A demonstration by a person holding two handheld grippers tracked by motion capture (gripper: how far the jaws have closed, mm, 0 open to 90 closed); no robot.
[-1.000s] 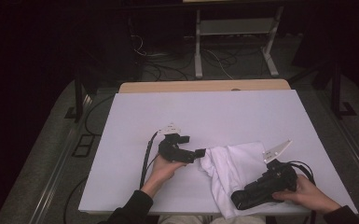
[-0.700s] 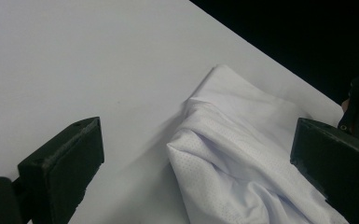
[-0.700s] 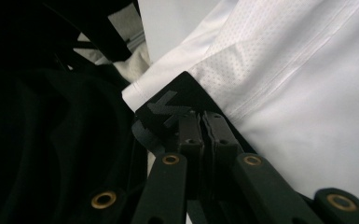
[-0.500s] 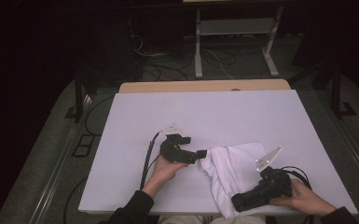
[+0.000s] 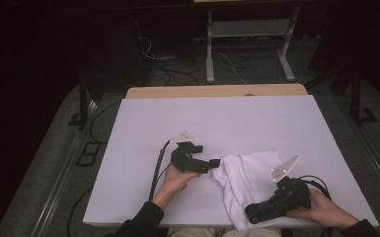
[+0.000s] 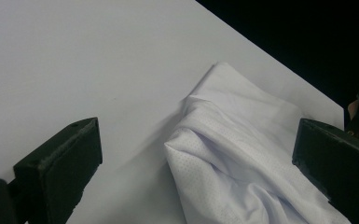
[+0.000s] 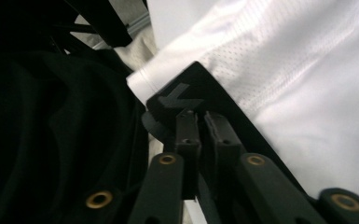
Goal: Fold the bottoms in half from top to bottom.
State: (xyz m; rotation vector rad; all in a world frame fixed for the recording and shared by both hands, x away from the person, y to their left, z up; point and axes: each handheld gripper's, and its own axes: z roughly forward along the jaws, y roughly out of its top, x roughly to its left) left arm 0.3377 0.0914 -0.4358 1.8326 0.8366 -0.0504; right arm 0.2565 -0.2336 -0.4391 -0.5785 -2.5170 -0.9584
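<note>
A crumpled white cloth (image 5: 247,173) lies on the white table (image 5: 217,118), near its front right. My left gripper (image 5: 216,163) points right at the cloth's left edge. In the left gripper view it (image 6: 198,135) stands wide open, with the cloth (image 6: 242,140) lying ahead between the jaws, untouched. My right gripper (image 5: 250,216) lies low at the cloth's near edge and points left. Its jaws (image 7: 193,114) have just been opening a little and are still almost together. The cloth's hem (image 7: 307,70) runs beside and behind them; none shows between them.
The left gripper's cable (image 5: 155,168) curls over the table's left part. The table's front edge runs just below both hands. A wooden strip (image 5: 217,91) borders the far side, and a metal stand (image 5: 247,29) and floor cables sit beyond. The person's dark clothing (image 7: 51,140) is close under the right gripper.
The right hand and gripper have slid a little toward the table's front edge, along the cloth's near side. The left gripper has stayed put.
</note>
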